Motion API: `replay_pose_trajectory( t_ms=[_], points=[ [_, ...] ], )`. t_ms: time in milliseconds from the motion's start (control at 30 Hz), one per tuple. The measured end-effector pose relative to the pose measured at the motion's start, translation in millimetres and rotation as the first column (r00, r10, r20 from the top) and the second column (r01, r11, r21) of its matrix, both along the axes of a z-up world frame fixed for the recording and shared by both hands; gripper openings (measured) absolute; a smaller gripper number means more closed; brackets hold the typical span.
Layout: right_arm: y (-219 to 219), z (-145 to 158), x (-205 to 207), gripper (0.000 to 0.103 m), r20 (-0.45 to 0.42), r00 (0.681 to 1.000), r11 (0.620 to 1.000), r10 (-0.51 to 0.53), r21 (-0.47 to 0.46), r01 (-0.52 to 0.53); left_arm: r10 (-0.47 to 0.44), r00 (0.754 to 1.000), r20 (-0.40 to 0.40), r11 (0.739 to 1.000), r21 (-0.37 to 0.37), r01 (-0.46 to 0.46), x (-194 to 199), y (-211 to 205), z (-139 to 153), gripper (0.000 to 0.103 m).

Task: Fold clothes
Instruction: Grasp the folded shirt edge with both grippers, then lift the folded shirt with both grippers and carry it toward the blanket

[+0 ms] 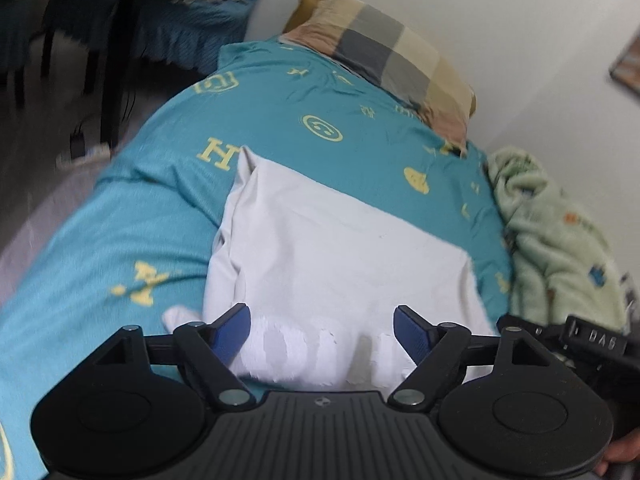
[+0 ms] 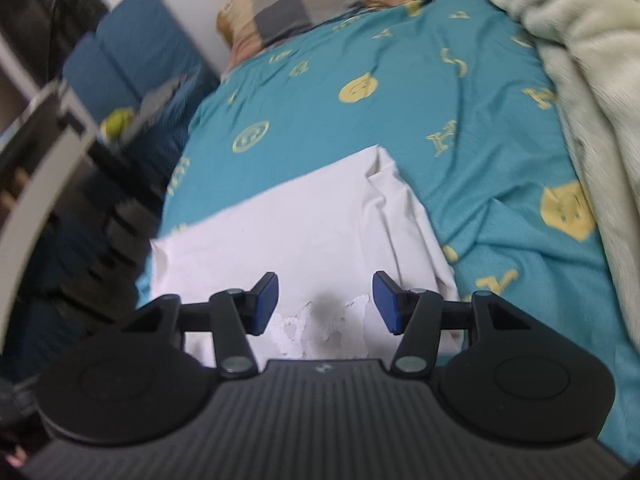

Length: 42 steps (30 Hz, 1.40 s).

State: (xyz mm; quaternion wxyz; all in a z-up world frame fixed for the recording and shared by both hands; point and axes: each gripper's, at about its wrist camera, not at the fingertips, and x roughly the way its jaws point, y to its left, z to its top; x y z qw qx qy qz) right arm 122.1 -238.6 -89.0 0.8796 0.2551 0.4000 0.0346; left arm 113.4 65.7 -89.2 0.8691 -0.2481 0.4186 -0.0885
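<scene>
1. Left tool (image 1: 322, 332) wide open, holding nothing; folded white garment (image 1: 340, 248) lies directly ahead on the bed (image 1: 120, 232).
2. Right tool (image 2: 325, 302) open, empty, above the garment's near edge, likely just released.

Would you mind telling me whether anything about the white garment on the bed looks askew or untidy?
Mostly tidy: the white garment lies folded flat on the teal bedsheet. One far corner is creased and bunched rather than square, and a small white flap pokes out from under the near edge by the left claw.
</scene>
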Motion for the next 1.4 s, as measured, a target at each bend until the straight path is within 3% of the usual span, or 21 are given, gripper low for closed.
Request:
replay_pose_trajectory(
  t_ms=[100,267,433,567,667,833,900,1000,1100,1233,1400],
  points=[
    [-10,3,-13,0.056,0.002,0.999,0.994,-0.05,0.1,0.05,0.05,0.997,-0.065,0.99,-0.132,-0.058,-9,14,-10,0.084],
    [-17,1,-25,0.057,-0.016,0.994,0.973,-0.108,0.205,0.109,0.11,0.975,-0.195,0.939,-0.302,-0.166,-17,31,-40,0.085],
    [-28,-12,-35,0.057,-0.076,0.986,0.925,-0.151,0.342,0.168,0.165,0.943,-0.289,0.847,-0.449,-0.286,-6,44,-81,0.082],
    [-39,-27,-41,0.057,-0.149,0.971,0.858,-0.188,0.456,0.236,0.2,0.933,-0.301,0.772,-0.538,-0.339,2,51,-99,0.075],
    [-40,-47,-42,0.057,-0.247,0.948,0.795,-0.199,0.525,0.304,0.22,0.928,-0.301,0.762,-0.541,-0.356,7,51,-101,0.068],
    [-30,-77,-33,0.057,-0.352,0.922,0.718,-0.159,0.601,0.353,0.239,0.926,-0.292,0.76,-0.538,-0.365,9,53,-99,0.036],
    [-25,-86,-27,0.057,-0.386,0.911,0.694,-0.146,0.616,0.373,0.23,0.939,-0.255,0.755,-0.562,-0.338,10,51,-92,0.026],
    [-12,-89,-20,0.057,-0.38,0.92,0.644,-0.094,0.682,0.347,0.211,0.961,-0.177,0.753,-0.598,-0.275,13,50,-76,0.023],
    [2,-90,-11,0.072,-0.365,0.929,0.603,-0.057,0.73,0.323,0.196,0.975,-0.106,0.748,-0.626,-0.218,14,47,-61,0.022],
    [16,-100,7,0.072,-0.37,0.928,0.533,-0.044,0.777,0.335,0.188,0.98,-0.062,0.74,-0.647,-0.183,14,43,-53,0.021],
    [4,-110,20,0.072,-0.381,0.914,0.552,-0.141,0.736,0.392,0.201,0.976,-0.085,0.726,-0.655,-0.207,15,44,-56,0.021]
  ],
)
